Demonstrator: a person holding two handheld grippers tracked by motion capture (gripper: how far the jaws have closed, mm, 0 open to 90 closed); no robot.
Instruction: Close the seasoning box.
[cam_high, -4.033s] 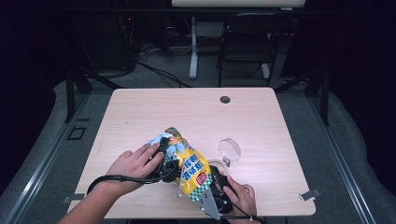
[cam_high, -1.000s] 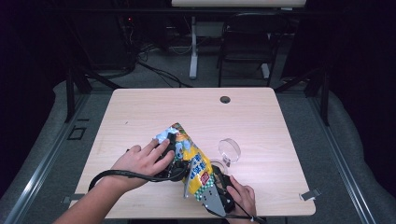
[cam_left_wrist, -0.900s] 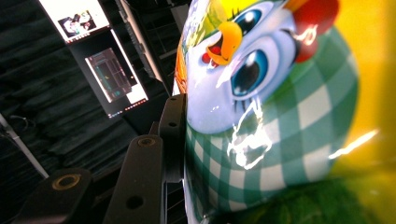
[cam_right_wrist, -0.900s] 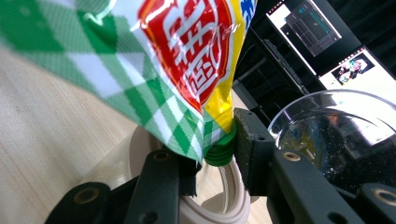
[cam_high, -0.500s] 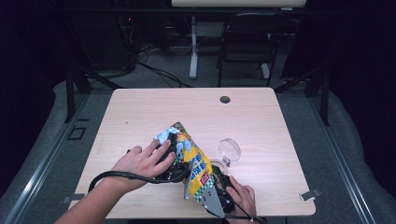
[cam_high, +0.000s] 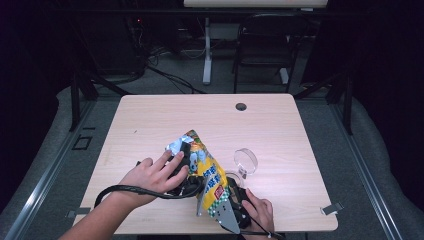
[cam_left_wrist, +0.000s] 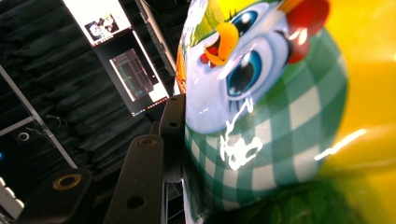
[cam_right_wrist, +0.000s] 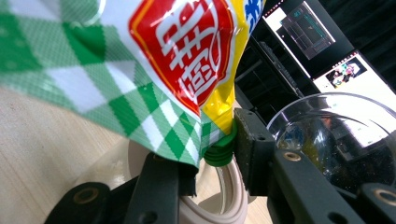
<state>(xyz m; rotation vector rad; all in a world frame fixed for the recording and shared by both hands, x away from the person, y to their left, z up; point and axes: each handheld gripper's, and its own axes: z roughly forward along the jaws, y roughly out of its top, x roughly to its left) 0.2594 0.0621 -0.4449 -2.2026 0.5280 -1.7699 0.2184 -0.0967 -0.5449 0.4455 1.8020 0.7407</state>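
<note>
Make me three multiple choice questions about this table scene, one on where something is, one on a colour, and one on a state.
1. Where is the clear plastic cup?
A. Right of the snack bag
B. Left of the snack bag
C. At the table's far edge

2. What colour is the bag's checked pattern?
A. Blue and black
B. Green and white
C. Red and pink

3. How is the bag's lower end with the green spout?
A. Lying free on the table
B. Tucked inside the cup
C. Gripped by the right hand-held gripper

Answers: 1 A, the high view shows the cup right of the bag. 2 B, green-white checks show on it. 3 C, its jaws press that end.
</note>
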